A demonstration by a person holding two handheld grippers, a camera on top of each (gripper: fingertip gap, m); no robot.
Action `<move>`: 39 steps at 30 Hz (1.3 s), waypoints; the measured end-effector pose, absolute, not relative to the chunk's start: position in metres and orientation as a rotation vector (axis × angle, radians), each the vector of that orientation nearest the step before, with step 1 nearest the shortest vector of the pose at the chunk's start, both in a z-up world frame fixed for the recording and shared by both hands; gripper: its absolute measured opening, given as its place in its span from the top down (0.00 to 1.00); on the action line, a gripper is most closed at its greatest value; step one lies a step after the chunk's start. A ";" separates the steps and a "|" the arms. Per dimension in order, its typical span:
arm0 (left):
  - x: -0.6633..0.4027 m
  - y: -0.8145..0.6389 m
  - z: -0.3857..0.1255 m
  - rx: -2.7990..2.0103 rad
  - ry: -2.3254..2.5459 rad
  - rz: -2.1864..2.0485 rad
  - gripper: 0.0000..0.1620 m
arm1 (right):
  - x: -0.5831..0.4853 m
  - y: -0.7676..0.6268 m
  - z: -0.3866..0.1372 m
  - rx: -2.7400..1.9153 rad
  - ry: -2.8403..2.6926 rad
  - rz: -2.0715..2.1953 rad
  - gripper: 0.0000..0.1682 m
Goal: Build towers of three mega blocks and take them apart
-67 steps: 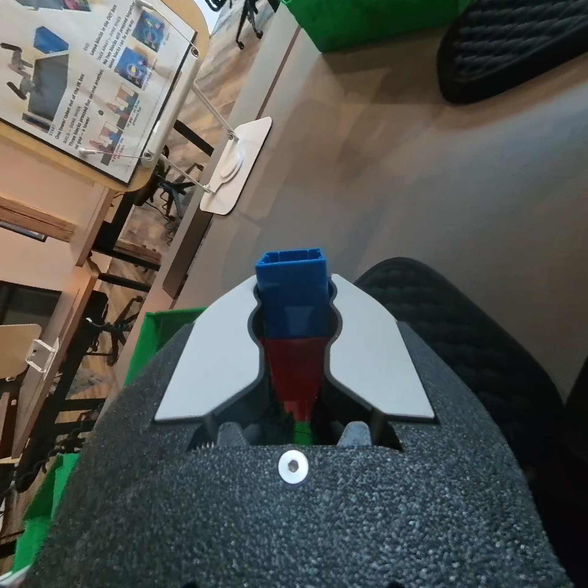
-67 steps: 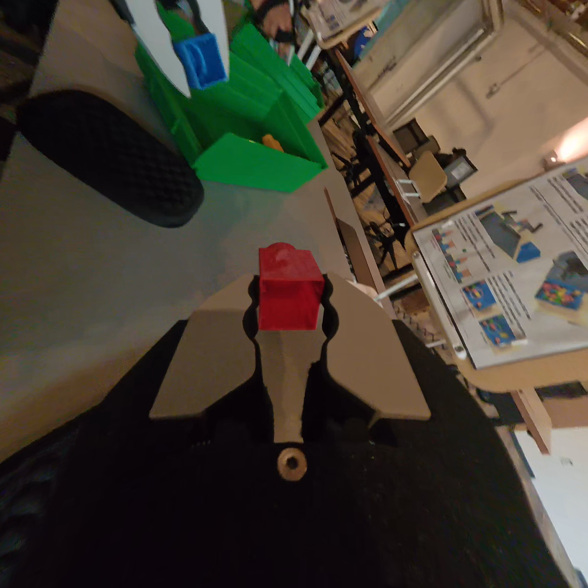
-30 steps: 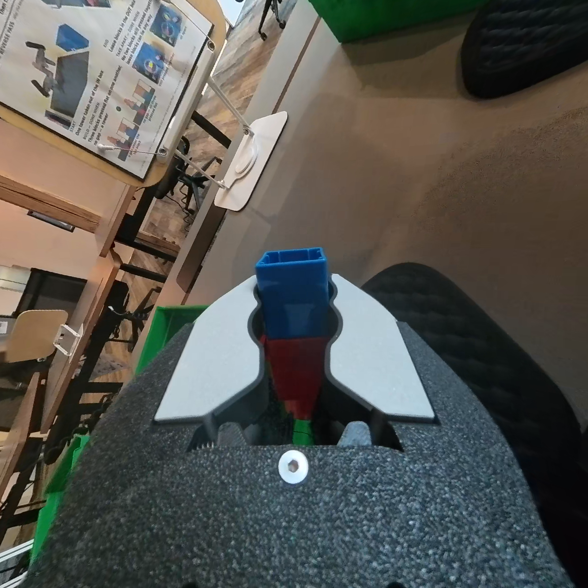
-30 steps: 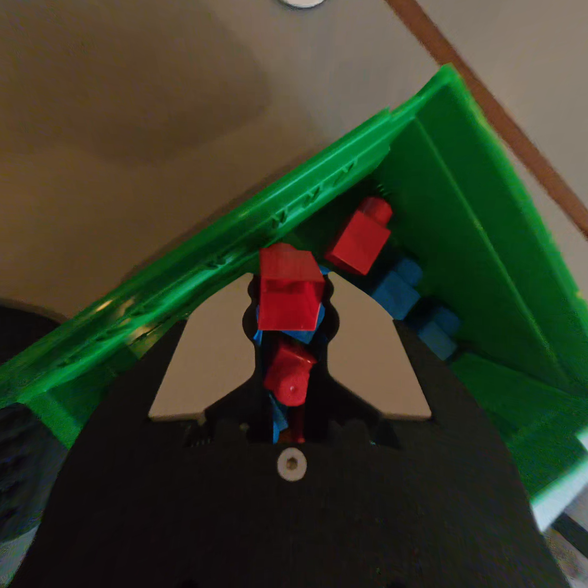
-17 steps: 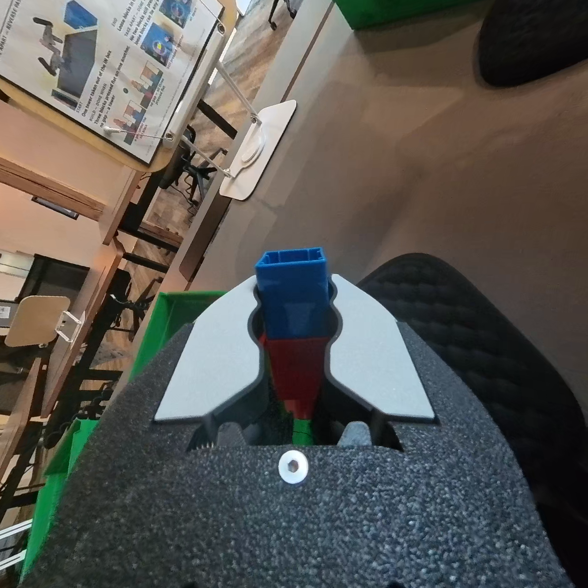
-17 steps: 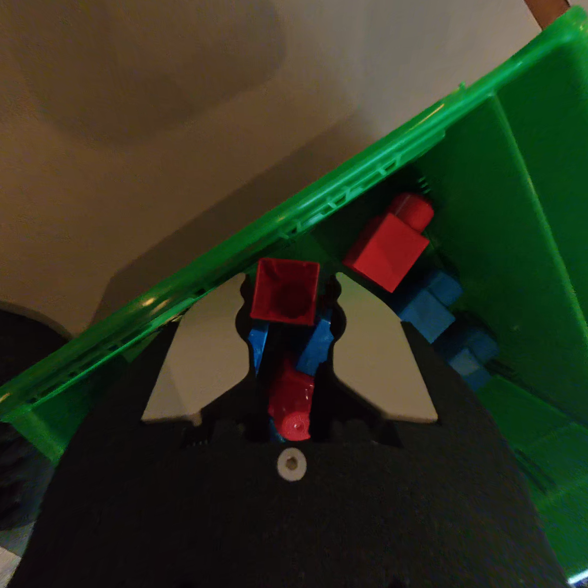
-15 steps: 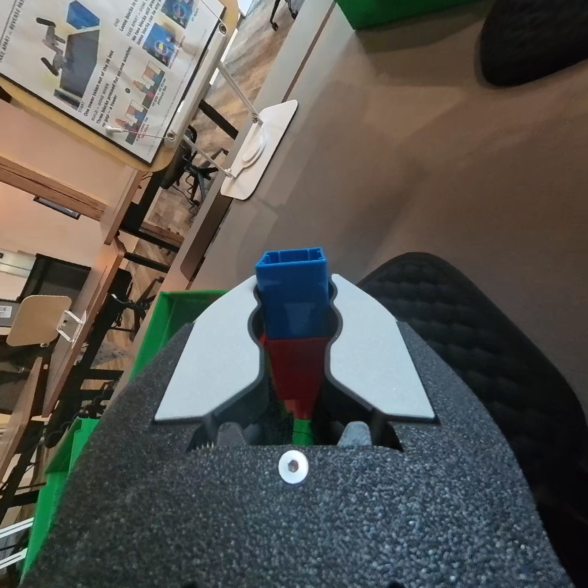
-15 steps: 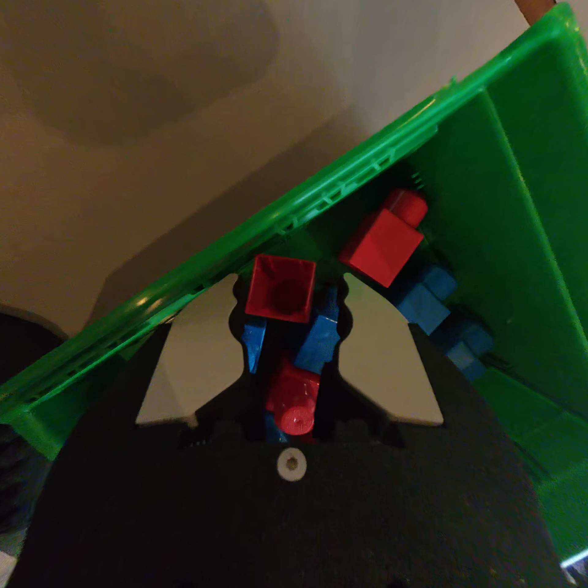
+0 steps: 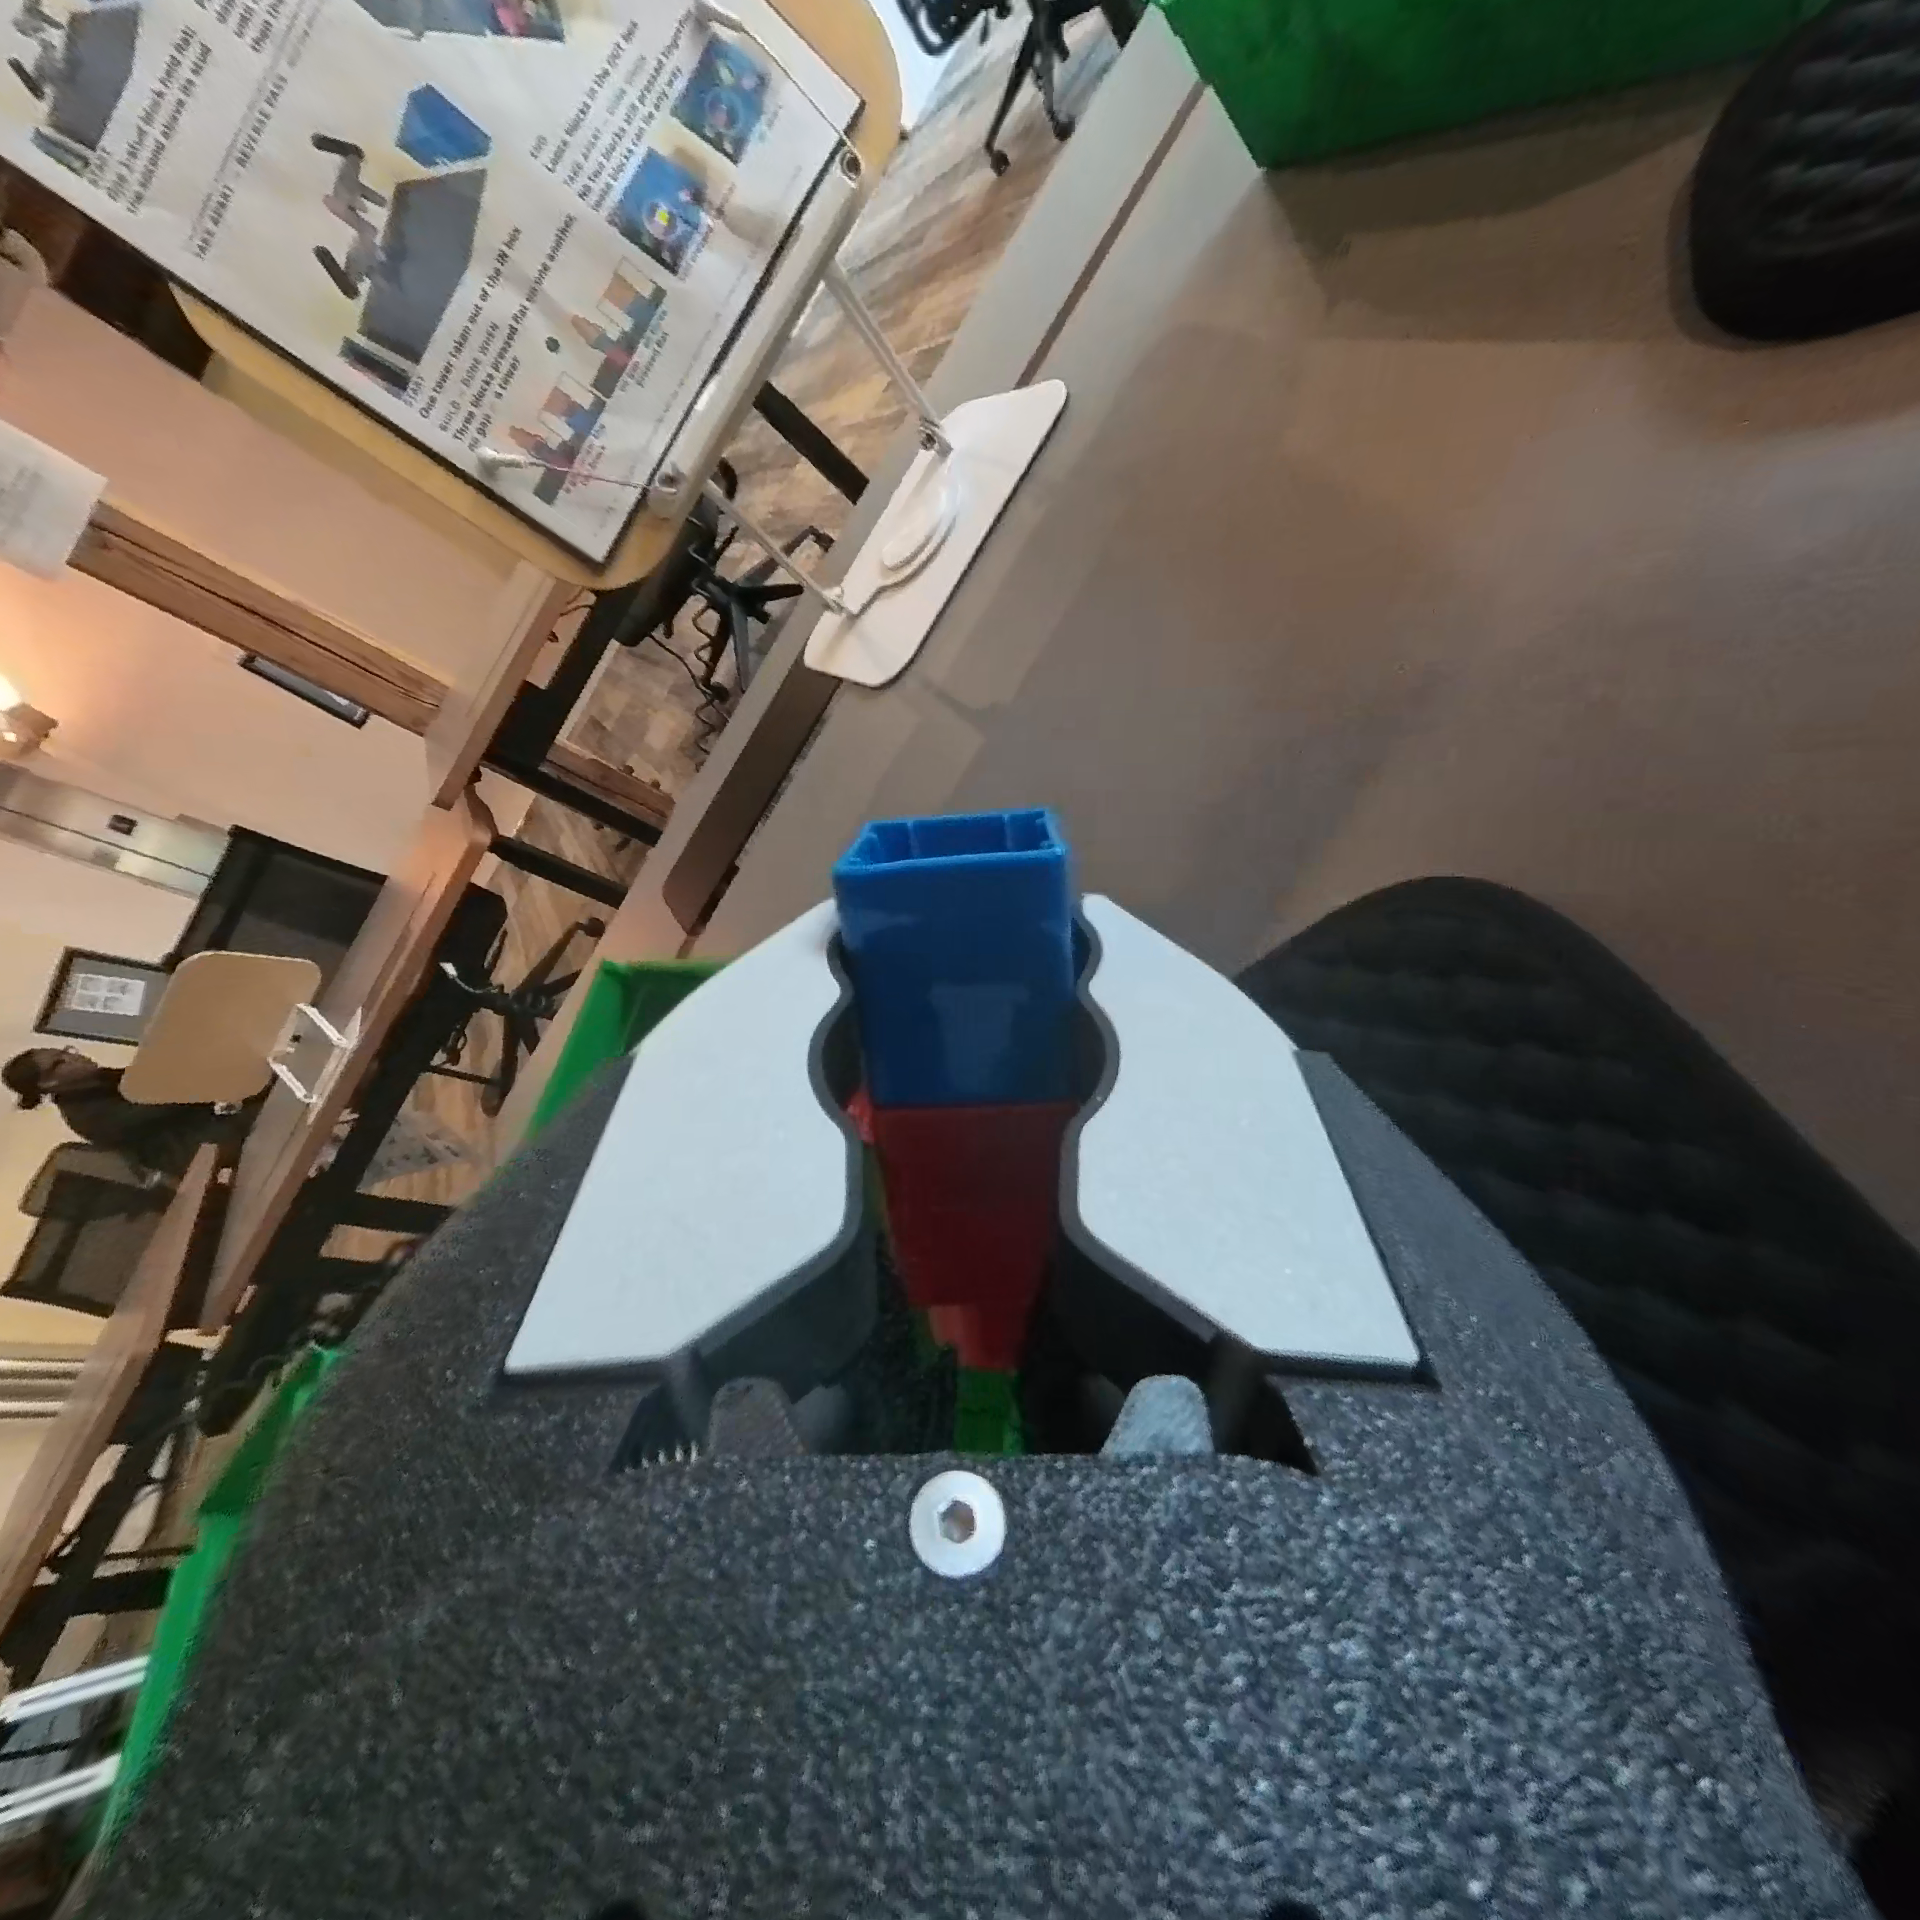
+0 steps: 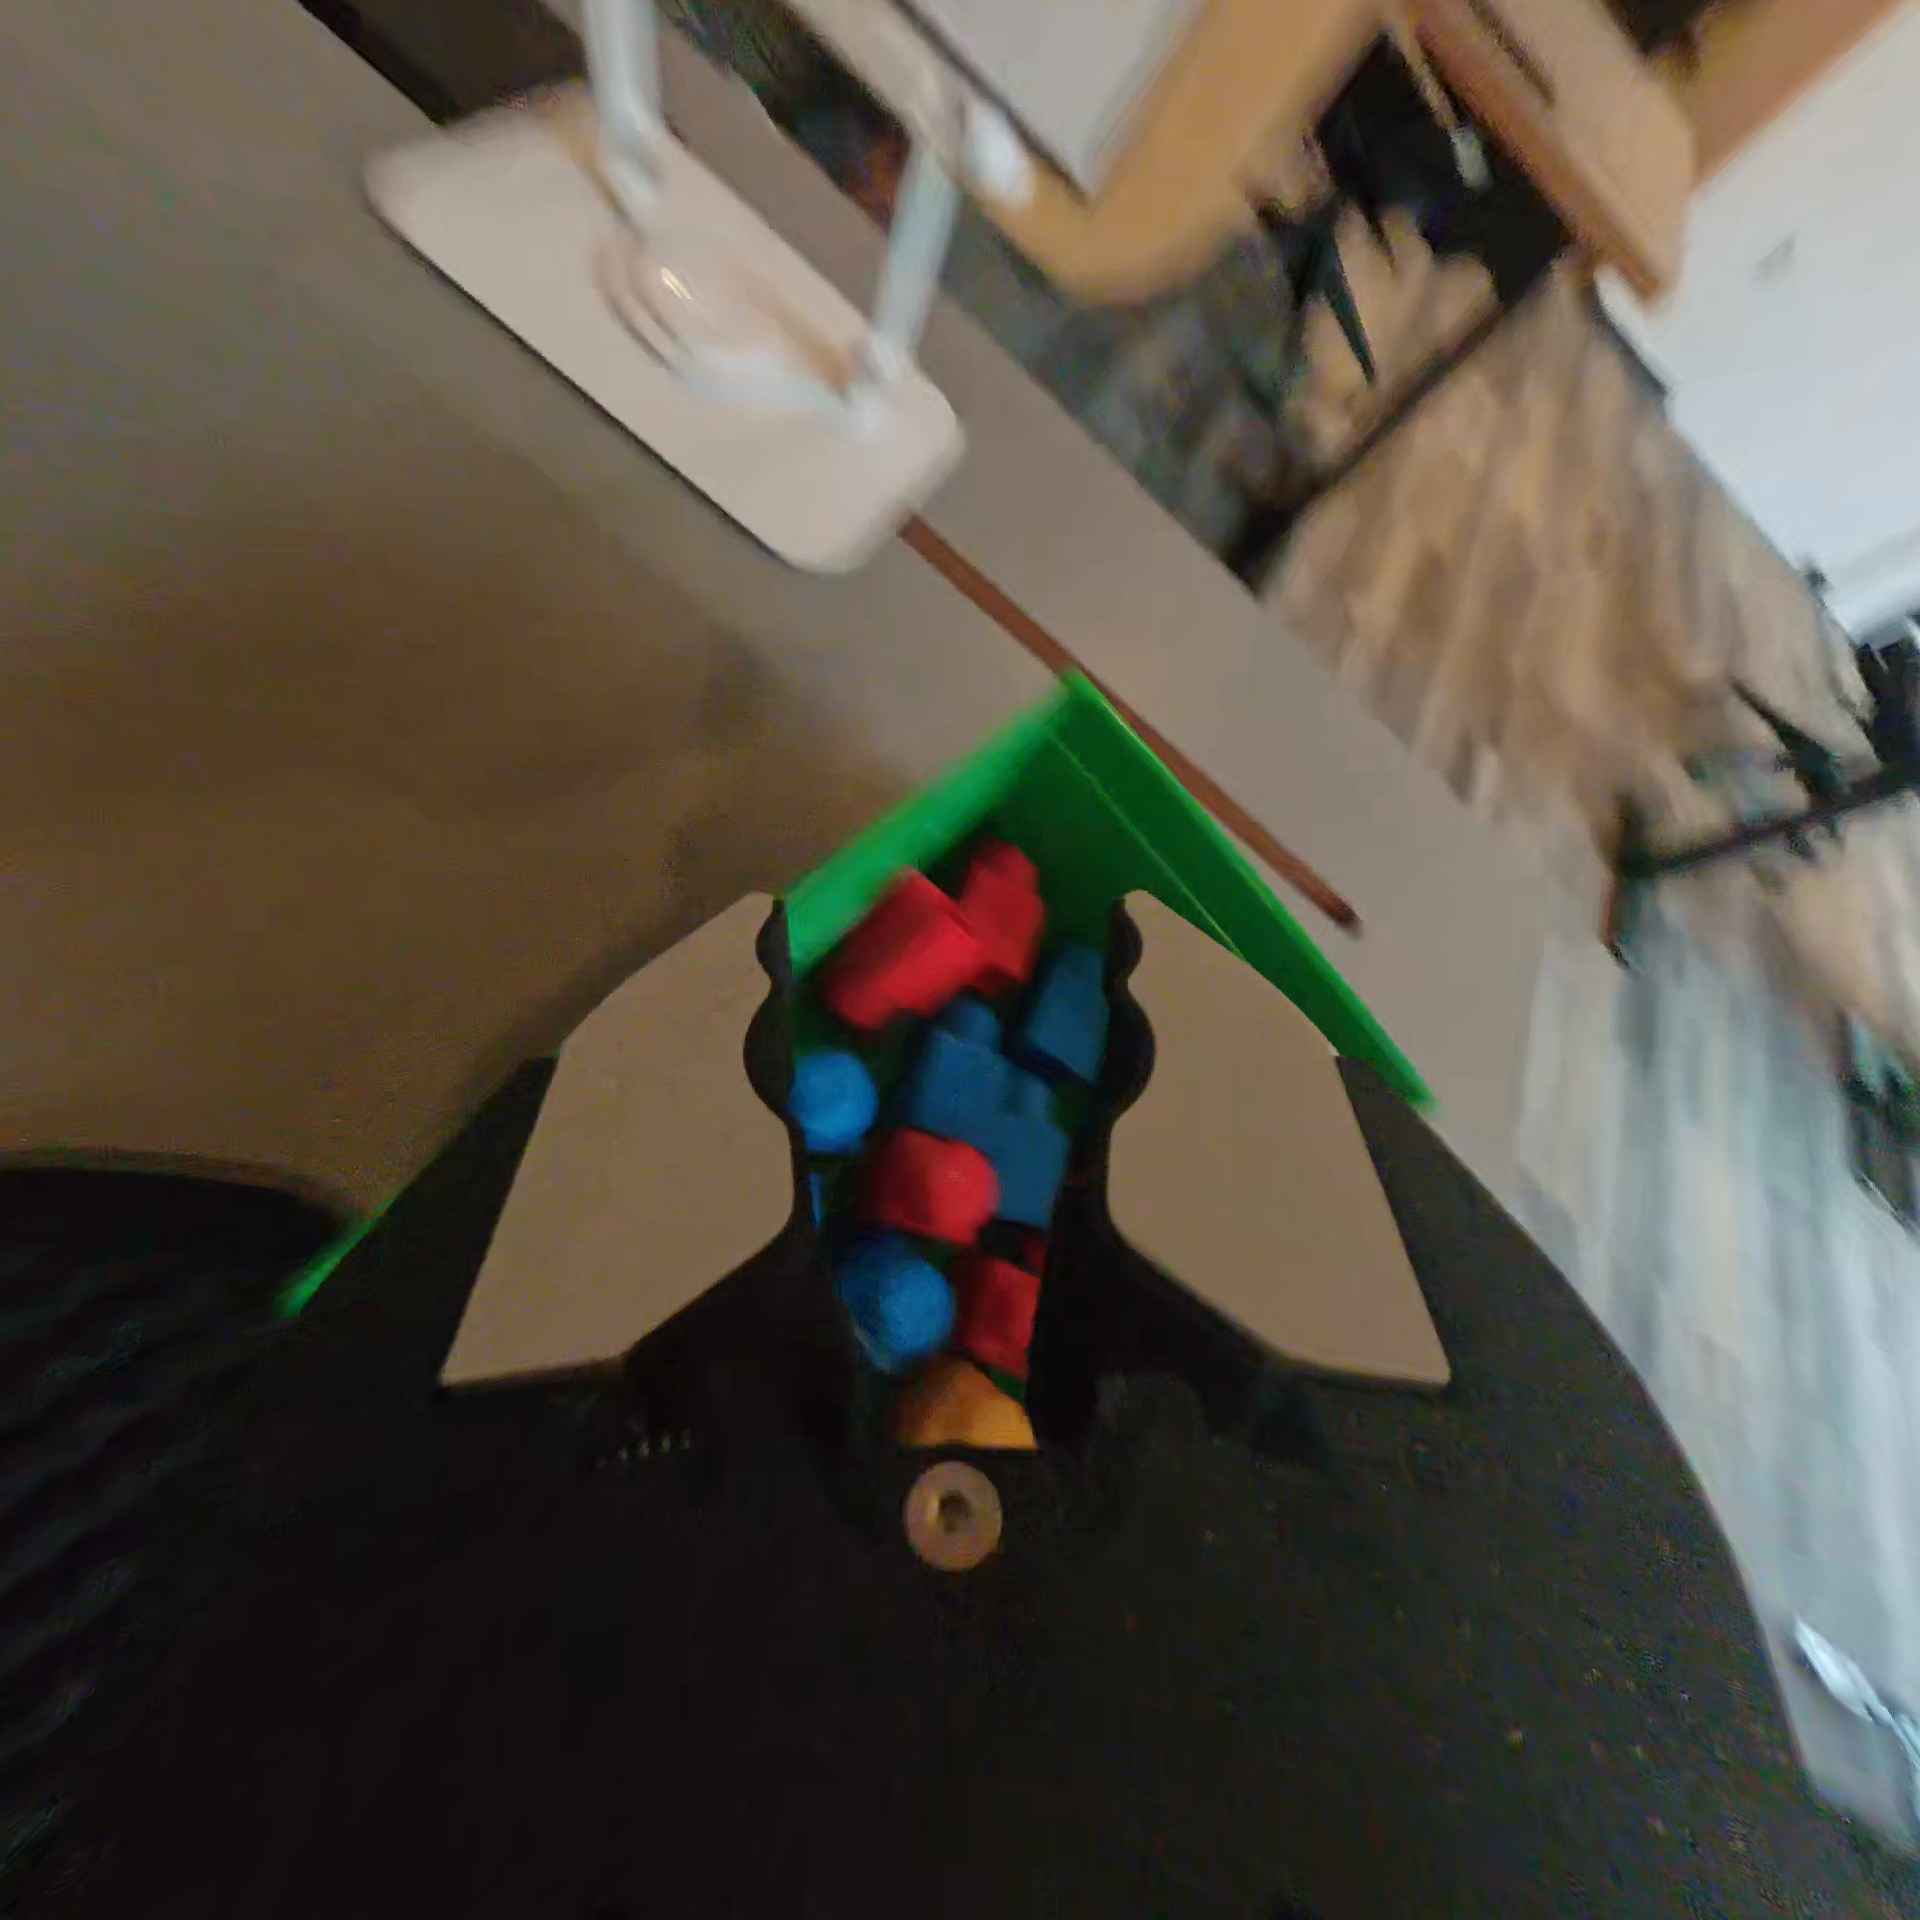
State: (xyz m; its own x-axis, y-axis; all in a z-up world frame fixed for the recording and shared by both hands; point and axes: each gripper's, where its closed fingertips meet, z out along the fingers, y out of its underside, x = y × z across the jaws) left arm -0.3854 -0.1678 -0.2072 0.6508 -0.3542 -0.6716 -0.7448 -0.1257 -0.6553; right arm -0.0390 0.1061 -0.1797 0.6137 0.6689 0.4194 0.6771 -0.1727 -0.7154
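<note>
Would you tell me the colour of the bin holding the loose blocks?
Bright green plastic bin; right wrist view.

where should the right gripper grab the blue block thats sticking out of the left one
On the blue block, take the end protruding past the left gripper, across its two flat side walls. Come in head-on toward the open hollow end; the jaws already cover the rear part, and the red block sits behind it.

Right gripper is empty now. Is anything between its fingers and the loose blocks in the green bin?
Nothing visible does. The right gripper is open, and through the gap between its fingers the red blocks and blue blocks show directly inside the green bin. The picture is blurred, so thin obstacles could go unseen.
</note>
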 end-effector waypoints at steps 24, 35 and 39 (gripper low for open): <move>-0.346 -0.143 -0.216 -1.557 1.042 0.712 0.78 | -0.350 -0.162 -0.214 -1.391 -1.606 1.177 0.65; -0.354 -0.143 -0.219 -1.585 0.986 0.638 0.72 | -0.343 -0.158 -0.208 -1.345 -1.594 1.186 0.76; -0.360 -0.143 -0.211 -1.557 0.911 0.557 0.65 | -0.334 -0.157 -0.196 -1.347 -1.560 1.261 0.76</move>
